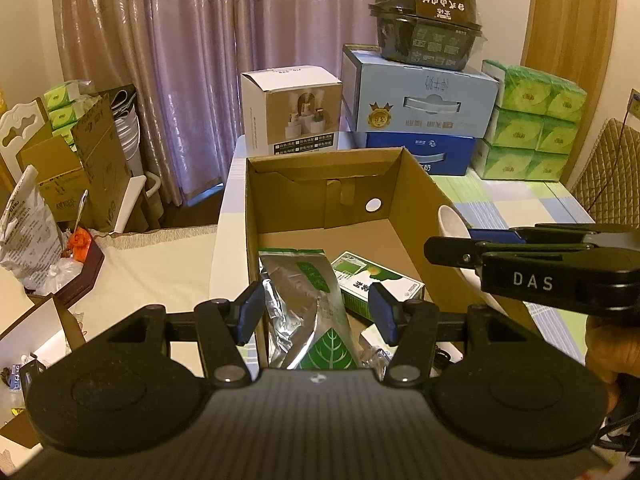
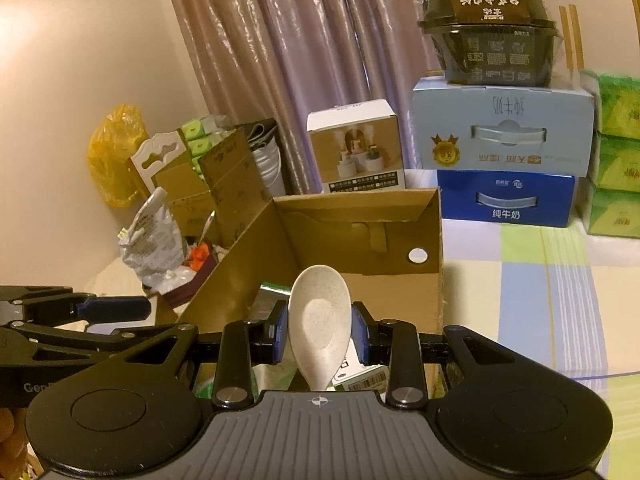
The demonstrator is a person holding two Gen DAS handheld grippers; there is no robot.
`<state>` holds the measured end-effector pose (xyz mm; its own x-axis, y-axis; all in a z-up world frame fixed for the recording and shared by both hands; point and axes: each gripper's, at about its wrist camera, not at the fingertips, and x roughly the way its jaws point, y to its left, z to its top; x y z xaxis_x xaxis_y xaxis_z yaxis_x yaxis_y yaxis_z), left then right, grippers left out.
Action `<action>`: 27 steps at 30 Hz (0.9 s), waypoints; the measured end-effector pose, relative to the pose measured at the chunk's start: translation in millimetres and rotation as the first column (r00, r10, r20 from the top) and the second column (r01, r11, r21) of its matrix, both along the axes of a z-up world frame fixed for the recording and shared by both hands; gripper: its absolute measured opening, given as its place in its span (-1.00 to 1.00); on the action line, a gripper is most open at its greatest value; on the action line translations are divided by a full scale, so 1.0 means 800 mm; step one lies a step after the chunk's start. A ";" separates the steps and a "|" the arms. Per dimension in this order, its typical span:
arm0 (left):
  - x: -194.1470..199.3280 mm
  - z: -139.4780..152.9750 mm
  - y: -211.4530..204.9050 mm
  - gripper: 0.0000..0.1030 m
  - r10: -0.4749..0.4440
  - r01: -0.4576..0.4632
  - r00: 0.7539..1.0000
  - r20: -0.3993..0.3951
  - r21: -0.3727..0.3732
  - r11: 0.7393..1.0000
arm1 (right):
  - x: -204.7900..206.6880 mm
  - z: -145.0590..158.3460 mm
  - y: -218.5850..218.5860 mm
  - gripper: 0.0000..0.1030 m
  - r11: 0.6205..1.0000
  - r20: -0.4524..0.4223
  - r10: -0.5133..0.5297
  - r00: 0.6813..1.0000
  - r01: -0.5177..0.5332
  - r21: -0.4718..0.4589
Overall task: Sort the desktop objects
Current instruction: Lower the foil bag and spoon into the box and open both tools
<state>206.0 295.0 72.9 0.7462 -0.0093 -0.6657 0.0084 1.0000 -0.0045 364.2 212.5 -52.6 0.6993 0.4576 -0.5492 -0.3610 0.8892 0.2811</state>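
An open cardboard box stands on the table; it also shows in the right wrist view. Inside lie a silver and green foil pouch and a green and white carton. My left gripper is open and empty, hovering over the pouch at the box's near end. My right gripper is shut on a white speckled spoon, held over the box's near edge. The spoon's bowl and the right gripper also show at the right in the left wrist view.
Behind the box stand a white product box, two stacked milk cartons topped by a black noodle bowl, and green tissue packs. Cardboard boxes and bags clutter the left. A checked tablecloth covers the right.
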 end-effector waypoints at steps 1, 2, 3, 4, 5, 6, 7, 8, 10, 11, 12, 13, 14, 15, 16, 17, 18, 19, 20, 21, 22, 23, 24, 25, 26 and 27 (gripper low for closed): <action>0.000 0.000 0.000 0.01 0.001 -0.001 1.000 0.001 -0.001 1.000 | 0.001 0.000 -0.001 -0.42 1.000 -0.003 -0.004 1.000 0.004 0.006; 0.001 0.001 0.000 0.01 0.000 0.000 1.000 0.001 -0.001 1.000 | 0.001 0.000 -0.002 -0.42 1.000 -0.003 -0.009 1.000 0.009 0.011; 0.000 0.001 0.001 0.01 -0.001 0.001 1.000 0.001 -0.001 1.000 | 0.003 0.000 -0.002 -0.42 1.000 -0.004 -0.012 1.000 0.012 0.014; 0.001 0.001 0.000 0.01 -0.001 0.001 1.000 0.002 -0.002 1.000 | 0.004 0.000 -0.003 -0.42 1.000 -0.006 -0.012 1.000 0.012 0.019; 0.001 0.001 0.001 0.01 0.000 0.000 1.000 0.002 -0.002 1.000 | 0.004 0.000 -0.004 -0.42 1.000 -0.005 -0.006 1.000 0.006 0.029; 0.001 0.001 0.001 0.01 -0.001 0.001 1.000 0.002 -0.002 1.000 | 0.004 0.001 -0.004 -0.42 0.999 0.005 -0.004 1.000 0.004 0.032; 0.001 0.001 0.001 0.01 -0.001 0.001 1.000 0.002 -0.003 1.000 | 0.004 0.002 -0.005 -0.33 1.000 0.019 -0.008 1.000 0.007 0.029; 0.001 0.001 0.001 0.01 -0.001 0.001 1.000 0.001 -0.003 1.000 | 0.003 0.003 -0.006 -0.15 0.999 0.028 -0.013 1.000 0.012 0.033; 0.000 0.001 0.001 0.06 0.003 -0.003 1.000 -0.001 -0.004 1.000 | 0.002 0.004 -0.013 0.41 0.998 0.038 -0.028 0.999 0.026 0.056; 0.000 0.001 0.002 0.08 0.007 -0.007 1.000 -0.002 -0.002 1.000 | 0.003 0.004 -0.015 0.41 0.998 0.036 -0.027 0.999 0.025 0.053; -0.001 0.000 0.002 0.15 0.009 -0.009 1.000 -0.004 0.001 1.000 | 0.003 0.004 -0.017 0.41 0.998 0.034 -0.030 0.999 0.028 0.048; -0.002 0.000 0.002 0.20 0.010 -0.010 1.000 -0.004 0.004 1.000 | 0.003 0.003 -0.019 0.41 0.998 0.031 -0.035 0.999 0.033 0.047; -0.003 -0.001 0.002 0.23 0.011 -0.011 1.000 -0.005 0.006 1.000 | 0.003 0.002 -0.022 0.41 0.998 0.024 -0.039 0.999 0.037 0.051; -0.004 -0.002 0.002 0.30 0.014 -0.014 1.000 -0.007 0.007 1.000 | 0.003 0.002 -0.026 0.41 0.997 0.016 -0.045 0.999 0.044 0.059; -0.005 -0.003 0.001 0.37 0.015 -0.015 1.000 -0.007 0.006 1.000 | 0.002 0.001 -0.029 0.41 0.997 0.011 -0.051 0.999 0.051 0.062; -0.007 -0.004 0.001 0.40 0.017 -0.017 1.000 -0.007 0.004 1.000 | 0.001 0.001 -0.032 0.41 0.997 0.008 -0.054 0.999 0.054 0.061; -0.008 -0.005 0.001 0.45 0.021 -0.021 1.000 -0.008 0.001 1.000 | -0.001 0.002 -0.035 0.41 0.997 0.006 -0.055 0.998 0.054 0.057; -0.010 -0.005 0.001 0.50 0.024 -0.024 1.000 -0.005 -0.002 1.000 | -0.004 0.002 -0.038 0.42 0.997 0.004 -0.056 0.998 0.055 0.057; -0.013 -0.005 0.000 0.53 0.026 -0.026 1.000 -0.002 -0.003 1.000 | -0.006 0.003 -0.041 0.44 0.997 0.001 -0.057 0.998 0.057 0.059; -0.016 -0.004 -0.001 0.58 0.030 -0.030 1.000 0.002 -0.001 1.000 | -0.009 0.005 -0.045 0.49 0.996 0.000 -0.062 0.998 0.062 0.059; -0.019 -0.003 -0.002 0.65 0.035 -0.035 0.999 0.007 0.001 0.999 | -0.013 0.007 -0.048 0.60 0.996 0.001 -0.069 0.998 0.069 0.056; -0.023 -0.001 -0.003 0.69 0.041 -0.041 0.999 0.014 0.001 0.999 | -0.018 0.010 -0.053 0.65 0.996 0.007 -0.077 0.997 0.077 0.054; -0.028 0.001 -0.004 0.77 0.044 -0.044 0.999 0.021 0.000 0.999 | -0.023 0.014 -0.057 0.74 0.995 0.014 -0.084 0.996 0.083 0.053; -0.033 0.003 -0.006 0.84 0.050 -0.050 0.998 0.028 -0.001 0.999 | -0.029 0.017 -0.060 0.82 0.995 0.019 -0.089 0.996 0.088 0.051; -0.037 0.006 -0.007 0.86 0.054 -0.054 0.998 0.033 0.000 0.999 | -0.034 0.021 -0.063 0.85 0.995 0.025 -0.092 0.995 0.091 0.049; -0.043 0.009 -0.009 0.89 0.055 -0.055 0.998 0.039 0.000 0.998 | -0.041 0.024 -0.067 0.89 0.995 0.029 -0.095 0.995 0.094 0.046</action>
<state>172.0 287.7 80.1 0.7706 0.0333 -0.6364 -0.0464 0.9989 -0.0040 331.4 159.0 -33.1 0.7571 0.4118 -0.5071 -0.2850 0.9067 0.3109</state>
